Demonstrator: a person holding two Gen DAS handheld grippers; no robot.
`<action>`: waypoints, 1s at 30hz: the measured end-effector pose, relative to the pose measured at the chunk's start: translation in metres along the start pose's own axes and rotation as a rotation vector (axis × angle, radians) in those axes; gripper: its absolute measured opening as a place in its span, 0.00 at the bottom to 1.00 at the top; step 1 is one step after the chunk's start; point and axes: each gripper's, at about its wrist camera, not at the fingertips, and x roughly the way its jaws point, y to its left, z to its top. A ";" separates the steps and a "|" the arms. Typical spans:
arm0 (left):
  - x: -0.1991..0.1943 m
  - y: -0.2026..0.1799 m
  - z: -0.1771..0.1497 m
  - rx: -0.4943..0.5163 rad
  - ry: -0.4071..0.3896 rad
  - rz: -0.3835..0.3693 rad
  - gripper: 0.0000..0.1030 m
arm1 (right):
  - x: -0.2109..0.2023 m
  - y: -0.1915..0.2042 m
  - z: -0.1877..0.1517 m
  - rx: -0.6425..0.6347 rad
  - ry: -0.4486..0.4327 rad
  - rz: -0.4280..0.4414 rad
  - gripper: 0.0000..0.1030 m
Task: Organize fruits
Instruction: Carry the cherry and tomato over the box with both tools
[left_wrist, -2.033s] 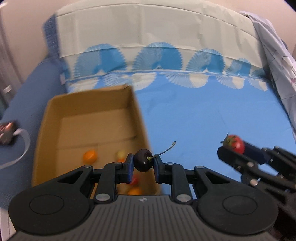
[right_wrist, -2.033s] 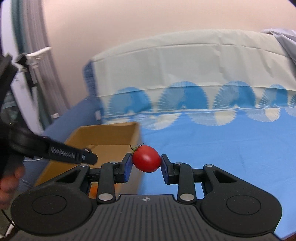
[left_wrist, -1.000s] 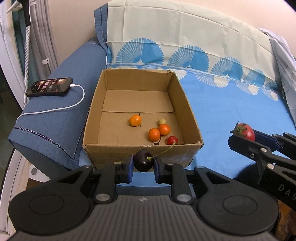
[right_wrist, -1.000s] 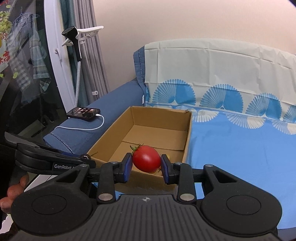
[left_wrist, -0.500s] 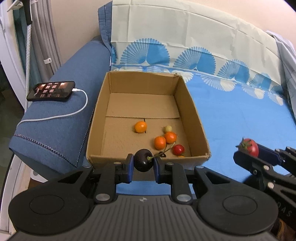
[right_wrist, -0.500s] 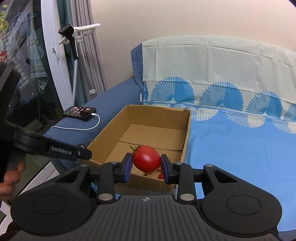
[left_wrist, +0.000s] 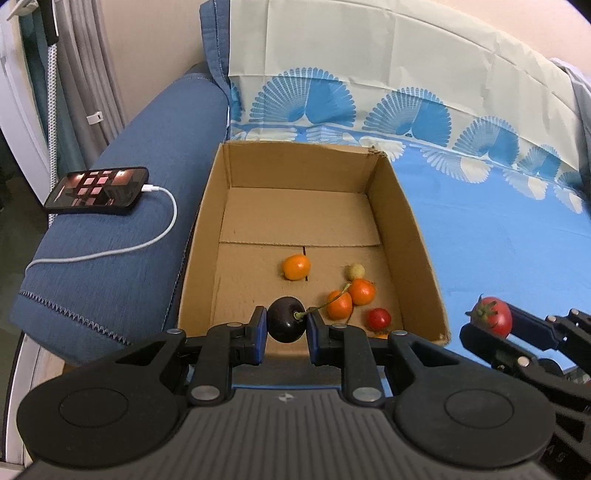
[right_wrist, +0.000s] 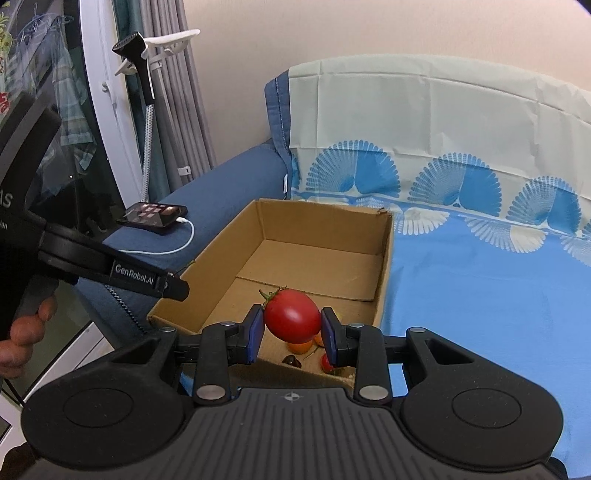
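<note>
The left claw (left_wrist: 283, 328) is clamped tight on a dark cherry (left_wrist: 284, 320), its blue pads pressing either side so the green stem pokes out sideways over the cardboard box (left_wrist: 406, 221). It hangs just above the box's near wall, tilted down toward the floor of the box, which looks like the right pose for letting the cherry drop in beside the others.

The right claw (right_wrist: 291, 332) grips a red tomato (right_wrist: 292, 315) with its leafy cap turned up and to the left; the jaws stand only as wide as the fruit. Seen from the left wrist view, that tomato sits off the box's right wall, outside the box, over the blue bed sheet (left_wrist: 509, 240), so it has a little way to travel sideways before it can go in.

Inside the box, gathered at the near right corner, lie three small orange fruits, one near the middle (left_wrist: 295, 267), a pale yellowish one (left_wrist: 355, 271) and a small red tomato (left_wrist: 379, 318). A phone (left_wrist: 98, 190) on its white cable rests on the blue sofa arm left of the box, well clear of both claws.

My guess is both fruits are about to be released into the box.
</note>
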 end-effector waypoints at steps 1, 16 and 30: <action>0.005 0.000 0.004 0.000 0.002 0.003 0.24 | 0.005 -0.001 0.001 0.002 0.004 0.000 0.33; 0.083 0.003 0.041 0.013 0.078 0.039 0.24 | 0.082 -0.010 0.011 -0.032 0.061 0.007 0.33; 0.158 0.008 0.045 0.028 0.173 0.089 0.24 | 0.150 -0.028 0.006 -0.036 0.154 -0.011 0.33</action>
